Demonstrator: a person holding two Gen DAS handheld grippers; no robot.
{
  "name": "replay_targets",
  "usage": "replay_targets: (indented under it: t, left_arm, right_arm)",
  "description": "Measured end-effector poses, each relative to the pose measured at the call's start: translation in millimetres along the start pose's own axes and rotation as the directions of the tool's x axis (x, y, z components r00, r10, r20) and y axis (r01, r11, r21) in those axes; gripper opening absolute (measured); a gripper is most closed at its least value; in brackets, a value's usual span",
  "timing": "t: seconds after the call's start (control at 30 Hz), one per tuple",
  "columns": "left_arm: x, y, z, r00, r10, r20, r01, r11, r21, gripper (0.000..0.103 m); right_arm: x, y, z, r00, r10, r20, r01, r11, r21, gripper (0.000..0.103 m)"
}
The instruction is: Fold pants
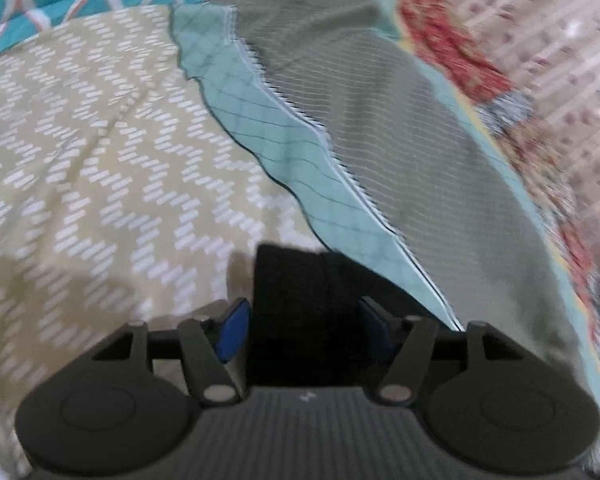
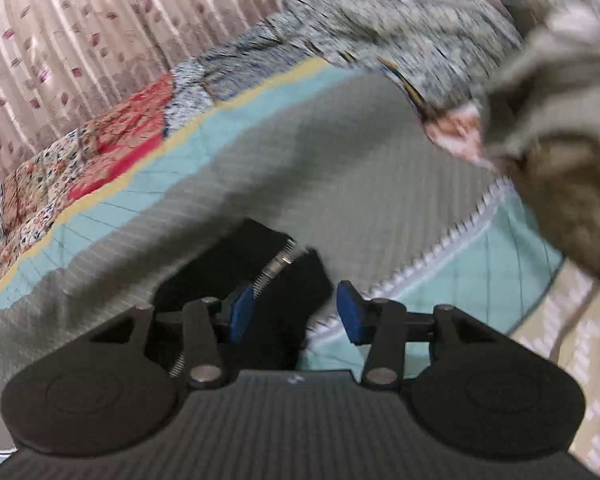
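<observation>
Black pants point(image 1: 288, 300) bunched on grey blanket point(image 1: 380, 120), fold unfinished. Left gripper point(image 1: 304, 324) and right gripper point(image 2: 296, 312): fingers parted around pants, not visibly clamped.

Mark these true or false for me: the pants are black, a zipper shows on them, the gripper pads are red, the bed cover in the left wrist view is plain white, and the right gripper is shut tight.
1. The pants are black. True.
2. A metal zipper shows on them in the right wrist view. True.
3. The gripper pads are red. False: they are blue.
4. The bed cover in the left wrist view is plain white. False: it is beige with white dashes in zigzag rows.
5. The right gripper is shut tight. False: its pads stand apart, with black fabric lying between them.
</observation>
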State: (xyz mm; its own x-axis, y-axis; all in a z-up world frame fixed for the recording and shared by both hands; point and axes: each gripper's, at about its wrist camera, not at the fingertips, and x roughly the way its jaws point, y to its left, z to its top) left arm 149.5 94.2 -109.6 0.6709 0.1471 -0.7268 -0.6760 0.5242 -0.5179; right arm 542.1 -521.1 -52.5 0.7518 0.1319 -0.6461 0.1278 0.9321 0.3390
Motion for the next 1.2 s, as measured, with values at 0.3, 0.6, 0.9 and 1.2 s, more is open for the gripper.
replay_targets:
  t: [0.3, 0.6, 0.9, 1.2]
  left_arm:
    - [-82.1, 19.2, -50.7, 0.998, 0.061, -0.014, -0.057, 0.979, 0.195, 0.076]
    - [-95.6, 42.5, -74.0, 0.990, 0.078, -0.114, -0.058, 0.984, 0.168, 0.076]
    - [-96.3, 56.7, -98.0, 0.980, -0.021, -0.198, 0.039, 0.996, 0.083, 0.091]
    - [-98.0, 56.9, -125.6, 0.968, -0.097, -0.231, 0.112, 0.992, 0.055, 0.045]
  right_arm:
    - [42.4, 2.6, -22.0, 0.997, 0.045, -0.064, -0.037, 0.991, 0.126, 0.033]
    - [17.4, 11.6, -16.8, 0.952, -0.296, 0.074, 0.293, 0.955, 0.045, 0.013]
    - [-114.3, 6.5, -75.5, 0.993, 0.002, 0.117, 0.000, 1.000, -0.020, 0.035]
    - [-211.7, 29.4, -220.2, 0.972, 0.216, -0.094, -0.229, 0.959, -0.169, 0.038]
